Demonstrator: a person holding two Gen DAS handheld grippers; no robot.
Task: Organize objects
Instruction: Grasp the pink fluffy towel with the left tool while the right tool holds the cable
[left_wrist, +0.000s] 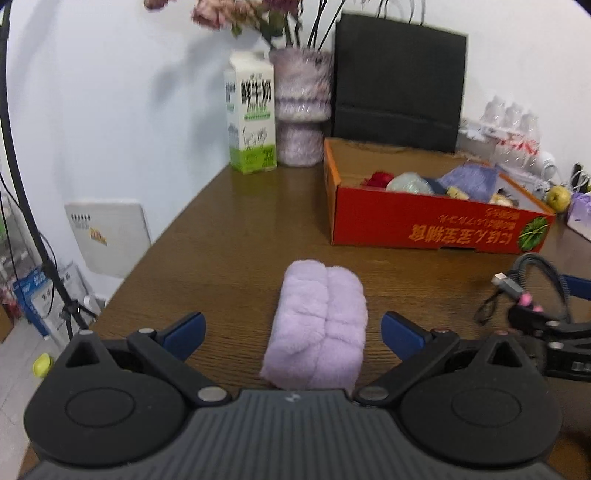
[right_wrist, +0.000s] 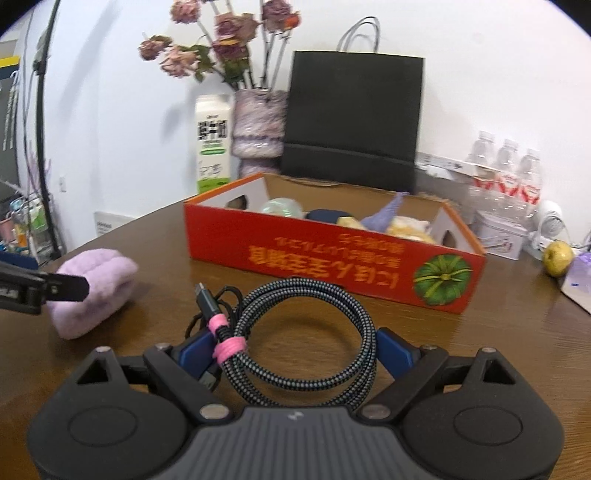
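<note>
A folded lilac fluffy towel (left_wrist: 319, 325) lies on the brown table between the fingers of my open left gripper (left_wrist: 293, 334); the blue pads stand apart from its sides. It also shows in the right wrist view (right_wrist: 92, 291). A coiled braided cable (right_wrist: 295, 332) with a pink tie lies between the fingers of my right gripper (right_wrist: 295, 350), whose pads touch the coil's sides. The cable also shows in the left wrist view (left_wrist: 532, 291). A red cardboard box (left_wrist: 436, 221), also in the right view (right_wrist: 332, 262), holds several items.
Behind the box stand a milk carton (left_wrist: 253, 114), a vase of dried flowers (left_wrist: 301, 107) and a black paper bag (left_wrist: 399, 85). Water bottles (right_wrist: 506, 173), a tin (right_wrist: 498, 236) and a yellow-green apple (right_wrist: 557, 258) are at the right. The table edge runs along the left.
</note>
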